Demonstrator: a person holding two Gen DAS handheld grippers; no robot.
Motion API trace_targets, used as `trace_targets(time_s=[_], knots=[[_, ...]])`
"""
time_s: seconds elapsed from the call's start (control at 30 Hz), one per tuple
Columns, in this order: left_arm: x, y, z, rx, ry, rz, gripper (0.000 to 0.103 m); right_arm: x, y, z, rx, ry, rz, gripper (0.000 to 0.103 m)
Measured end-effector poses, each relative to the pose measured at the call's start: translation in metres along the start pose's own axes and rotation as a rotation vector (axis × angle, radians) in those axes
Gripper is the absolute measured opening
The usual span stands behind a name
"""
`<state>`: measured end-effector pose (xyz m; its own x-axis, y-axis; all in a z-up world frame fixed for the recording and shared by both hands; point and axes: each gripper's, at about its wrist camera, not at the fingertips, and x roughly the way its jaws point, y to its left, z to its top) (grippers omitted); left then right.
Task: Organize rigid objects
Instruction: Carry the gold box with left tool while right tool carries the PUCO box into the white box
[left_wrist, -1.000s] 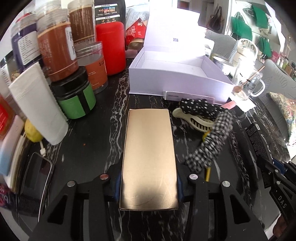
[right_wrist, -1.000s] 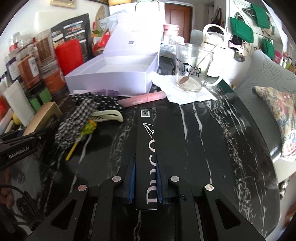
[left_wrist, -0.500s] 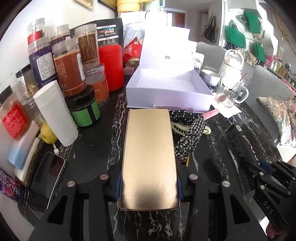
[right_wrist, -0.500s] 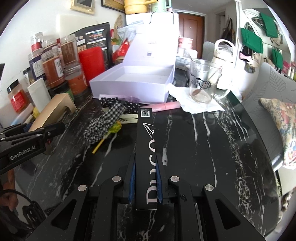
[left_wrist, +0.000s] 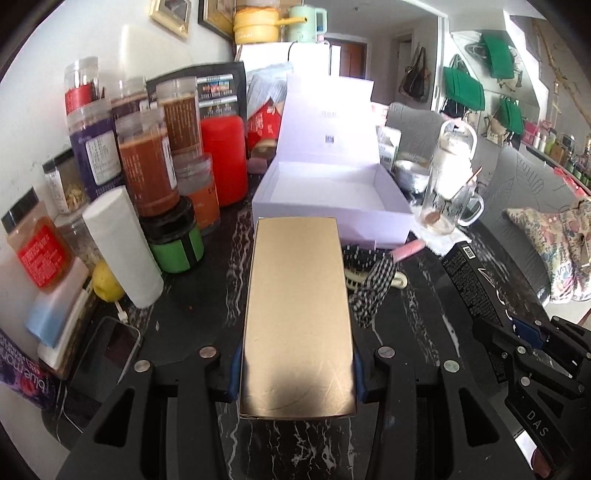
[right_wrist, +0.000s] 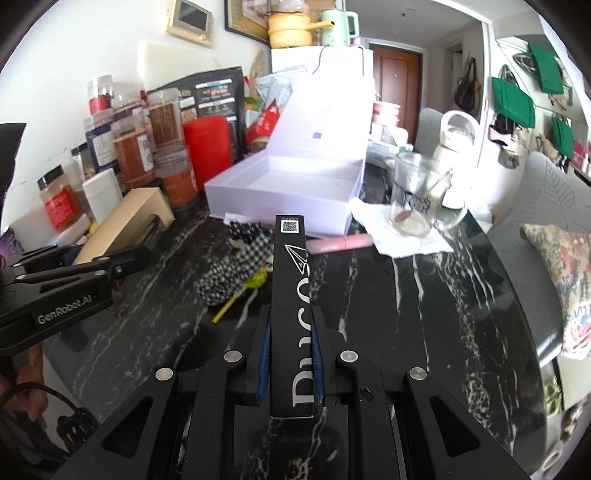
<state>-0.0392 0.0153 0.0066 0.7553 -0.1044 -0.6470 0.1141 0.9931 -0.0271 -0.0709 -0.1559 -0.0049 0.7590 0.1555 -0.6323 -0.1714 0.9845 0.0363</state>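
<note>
Black marble tabletop (right_wrist: 424, 302) crowded with clutter. At 12 o'clock, open lavender box (left_wrist: 332, 192), lid up, interior bare. Gold box (left_wrist: 297, 314), long, matte, pinched at near end by left tool (left_wrist: 295, 373), raised clear of tabletop. Slim black carton (right_wrist: 291, 295), white lettering, pinched by right tool (right_wrist: 291, 363). Jars (left_wrist: 147, 166) at 10 o'clock; checked cloth (right_wrist: 236, 266) and pink tube (right_wrist: 343, 242) before the lavender box.
</note>
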Motion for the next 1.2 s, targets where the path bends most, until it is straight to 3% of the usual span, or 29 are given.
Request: trace_targets(time_s=[0.53,1.2], knots=[[-0.004,-0.004,0.041,0.040,-0.061,-0.035,0.043,-0.016,0.006,0.031,-0.028,-0.061,0.009,0.018],[0.054,-0.018,0.116,0.091,-0.063,-0.068,0.043,0.036,-0.021,0.103,-0.021,-0.068,0.009,0.018]])
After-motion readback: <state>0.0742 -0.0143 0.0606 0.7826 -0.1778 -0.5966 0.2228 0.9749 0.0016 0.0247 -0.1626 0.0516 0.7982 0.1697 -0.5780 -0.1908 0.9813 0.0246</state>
